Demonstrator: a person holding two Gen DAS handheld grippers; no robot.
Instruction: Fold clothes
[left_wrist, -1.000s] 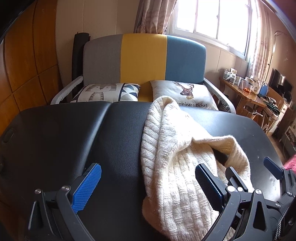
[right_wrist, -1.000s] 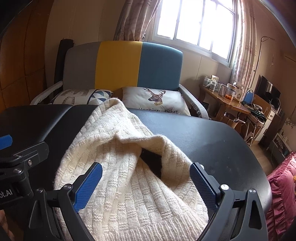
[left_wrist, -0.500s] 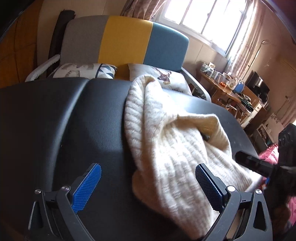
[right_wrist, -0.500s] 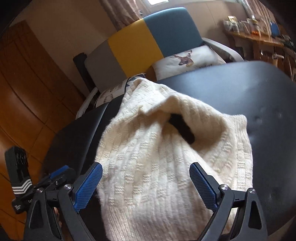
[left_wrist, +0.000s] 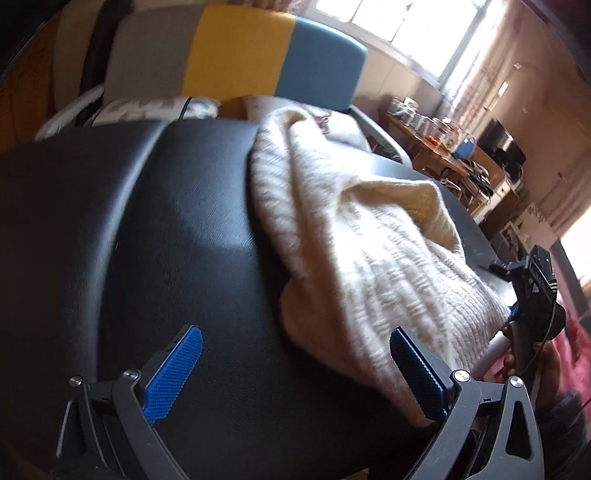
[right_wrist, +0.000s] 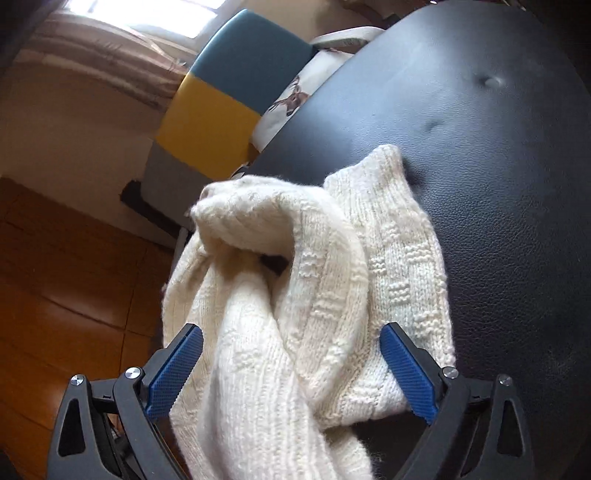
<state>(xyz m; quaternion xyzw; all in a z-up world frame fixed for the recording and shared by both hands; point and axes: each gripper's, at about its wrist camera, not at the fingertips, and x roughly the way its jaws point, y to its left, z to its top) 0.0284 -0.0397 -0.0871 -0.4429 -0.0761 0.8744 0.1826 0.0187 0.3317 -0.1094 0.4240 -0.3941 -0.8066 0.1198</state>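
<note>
Sweater (right_wrist: 295, 314) bunches between the wide-open right tool (right_wrist: 291, 369); left tool (left_wrist: 295, 373) gapes empty beside it.

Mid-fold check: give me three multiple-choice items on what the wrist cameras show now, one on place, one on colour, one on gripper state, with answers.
1. Where does the sweater lie?
A. on the black padded table
B. on the striped sofa
C. on the floor

2. What colour are the pads of the right gripper?
A. red
B. blue
C. green

3. How does the left gripper stand?
A. shut on the sweater
B. shut on nothing
C. open

Answers: 1 A, the cream knit rests on the black surface in both views. 2 B, both pads are blue. 3 C, its fingers are wide apart, gripping nothing.
</note>
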